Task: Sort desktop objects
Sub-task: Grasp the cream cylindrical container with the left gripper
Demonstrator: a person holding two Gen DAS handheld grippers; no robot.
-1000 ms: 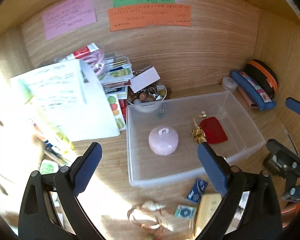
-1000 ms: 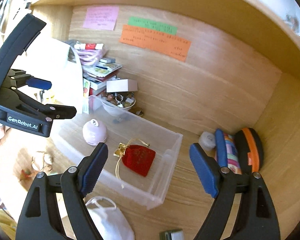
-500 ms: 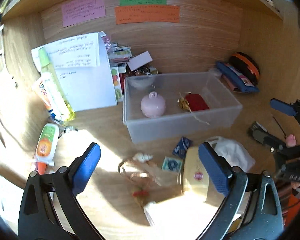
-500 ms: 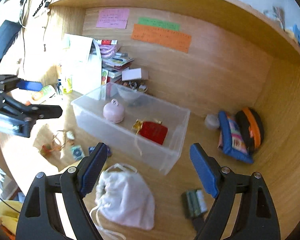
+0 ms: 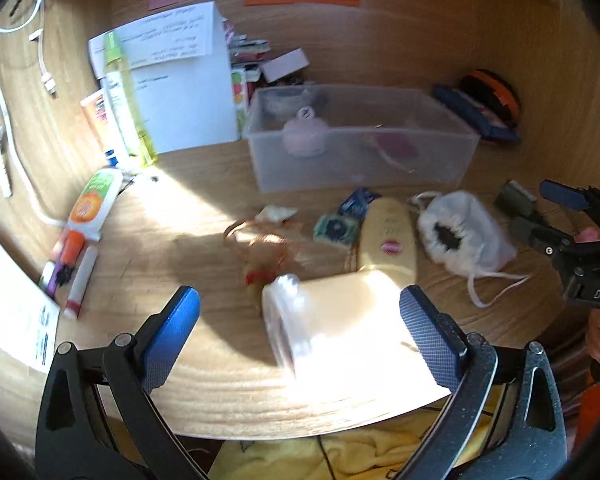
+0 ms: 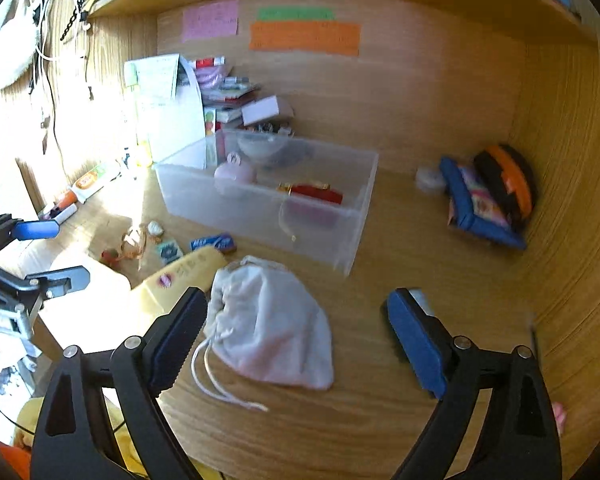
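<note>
A clear plastic bin (image 5: 360,178) (image 6: 268,216) stands mid-desk and holds a pink round case (image 5: 304,138) (image 6: 236,172) and a red pouch (image 5: 396,148) (image 6: 316,194). In front of it lie a white drawstring bag (image 5: 460,236) (image 6: 272,320), a yellow tube (image 5: 388,240) (image 6: 184,272), a cream jar on its side (image 5: 332,324), small packets (image 5: 336,228) and a cord trinket (image 5: 264,252). My left gripper (image 5: 300,328) is open, jaws either side of the jar near the desk's front edge. My right gripper (image 6: 296,332) is open above the white bag.
A white box with papers (image 5: 172,76), a green bottle (image 5: 124,96) and tubes and pens (image 5: 88,216) are at the left. Pencil cases (image 6: 488,196) lie at the back right by the side wall. Books and a bowl (image 6: 260,140) are behind the bin.
Both grippers have pulled back from over the bin toward the desk's front edge. The loose items in front of the bin have come into view. Both stay open.
</note>
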